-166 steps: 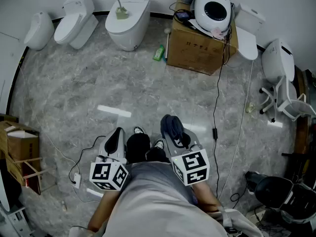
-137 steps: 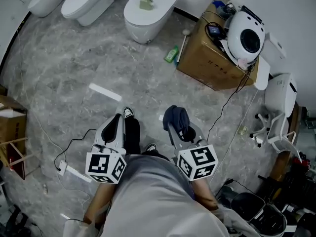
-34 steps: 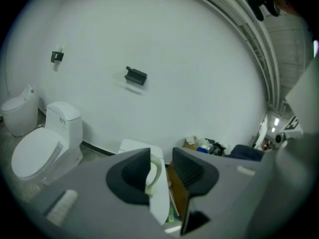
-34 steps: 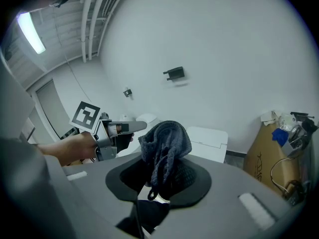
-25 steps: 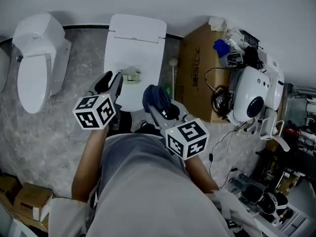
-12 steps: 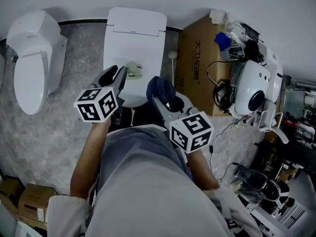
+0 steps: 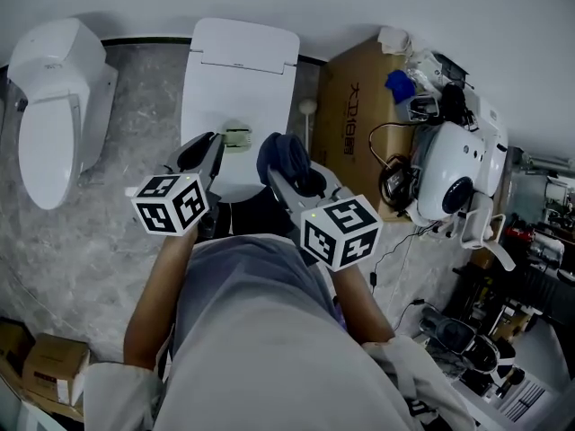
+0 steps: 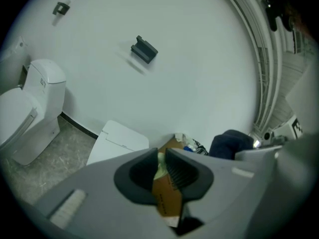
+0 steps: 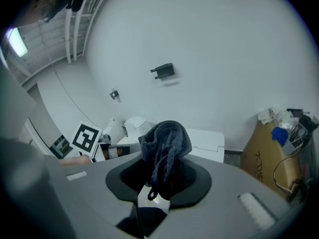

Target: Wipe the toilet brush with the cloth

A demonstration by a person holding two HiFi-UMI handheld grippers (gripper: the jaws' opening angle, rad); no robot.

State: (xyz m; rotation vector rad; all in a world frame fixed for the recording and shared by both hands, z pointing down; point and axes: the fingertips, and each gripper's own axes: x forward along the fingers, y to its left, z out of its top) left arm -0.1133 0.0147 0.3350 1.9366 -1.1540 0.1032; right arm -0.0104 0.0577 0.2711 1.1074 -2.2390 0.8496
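A pale green toilet brush (image 7: 236,136) rests on the closed lid of a white toilet (image 7: 238,70). My left gripper (image 7: 208,140) hovers just left of it with its tips close to it. In the left gripper view (image 8: 159,168) the jaws stand together with only a thin slit and nothing held; a bit of the pale green brush (image 8: 160,162) shows through the slit. My right gripper (image 7: 286,164) hangs just right of the brush, shut on a bunched dark blue cloth (image 7: 282,153). That cloth (image 9: 167,143) sticks up out of the right gripper (image 9: 162,176).
A second white toilet (image 7: 54,88) stands to the left. A cardboard box (image 7: 355,106) with cables and clutter stands right of the toilet, with a white round device (image 7: 454,173) beside it. A white-knobbed stick (image 7: 307,108) stands between toilet and box. The wall is close behind.
The person has walked from mid-floor up to the toilet. Over the last second both grippers stay about where they were beside the brush, and the cloth stays held.
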